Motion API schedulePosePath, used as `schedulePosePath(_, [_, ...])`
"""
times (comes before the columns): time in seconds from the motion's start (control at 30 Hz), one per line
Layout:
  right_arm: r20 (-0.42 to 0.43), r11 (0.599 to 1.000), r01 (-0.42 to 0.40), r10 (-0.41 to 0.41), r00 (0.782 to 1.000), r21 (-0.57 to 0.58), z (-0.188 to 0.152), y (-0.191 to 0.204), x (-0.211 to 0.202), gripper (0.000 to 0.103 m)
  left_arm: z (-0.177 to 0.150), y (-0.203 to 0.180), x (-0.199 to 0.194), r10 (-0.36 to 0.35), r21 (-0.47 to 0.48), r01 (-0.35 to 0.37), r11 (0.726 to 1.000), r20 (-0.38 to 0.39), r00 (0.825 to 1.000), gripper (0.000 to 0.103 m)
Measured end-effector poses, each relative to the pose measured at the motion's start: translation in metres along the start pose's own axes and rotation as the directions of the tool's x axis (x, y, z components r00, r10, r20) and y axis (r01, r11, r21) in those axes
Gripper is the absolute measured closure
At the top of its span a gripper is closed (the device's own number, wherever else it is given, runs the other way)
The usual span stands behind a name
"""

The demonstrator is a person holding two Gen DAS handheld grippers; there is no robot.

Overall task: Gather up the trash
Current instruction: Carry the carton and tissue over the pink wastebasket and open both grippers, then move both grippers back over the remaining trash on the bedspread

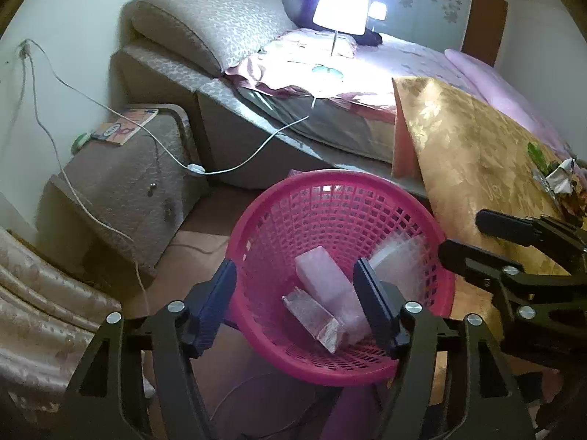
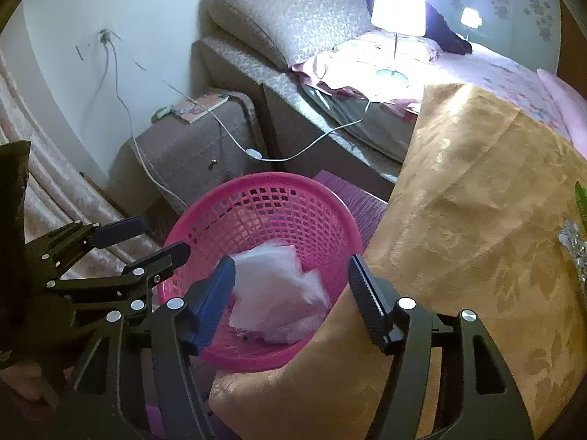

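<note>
Dim bedroom, pale wall (image 1: 73, 18). Bed (image 1: 403, 58) with padded headboard (image 1: 205, 25), lit lamp (image 1: 341, 5) standing on it. Nightstand (image 1: 124, 176) beside bed, book (image 1: 124, 126) on top. Gold-clothed desk (image 1: 469, 146) right. Brown floor (image 1: 198, 256).

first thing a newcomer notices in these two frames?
The pink mesh basket in the middle of both views, on the floor beside the gold-clothed table, with clear plastic wrappers already inside. Next, the lit lamp glaring on the bed behind. Both grippers, left gripper and right gripper, hang open over the basket, holding nothing.
</note>
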State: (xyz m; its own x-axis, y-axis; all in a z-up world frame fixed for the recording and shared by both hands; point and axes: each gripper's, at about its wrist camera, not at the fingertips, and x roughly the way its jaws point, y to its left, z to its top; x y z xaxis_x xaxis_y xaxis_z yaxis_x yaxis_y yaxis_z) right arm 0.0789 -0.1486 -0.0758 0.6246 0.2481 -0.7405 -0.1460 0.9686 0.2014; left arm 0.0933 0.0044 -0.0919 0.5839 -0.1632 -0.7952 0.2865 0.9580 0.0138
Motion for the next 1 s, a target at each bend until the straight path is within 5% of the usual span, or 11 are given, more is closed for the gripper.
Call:
schedulePosePath(0.5, [0.122,0.991,0.097,-0.108,0.987,0.091,-0.027,-0.038,-0.057,0.036,-0.001,-0.018,-0.01,-0.021,0.035,0.02,0.999,0.046,0.999,0.031])
schedulePosePath(0.73, [0.152,0.95,0.234,-0.267,0.952,0.207,-0.064,-0.092,-0.097,0.034,-0.005,-0.043,-0.016,-0.061,0.091,0.055,0.994,0.066,0.996,0.028])
schedulePosePath(1.0, [0.108,0.855,0.398,-0.453,0.885,0.331,-0.117,-0.151,-0.131,0.034,-0.008,-0.08,-0.018,-0.112,0.181,0.102,0.978,0.049,0.992,0.028])
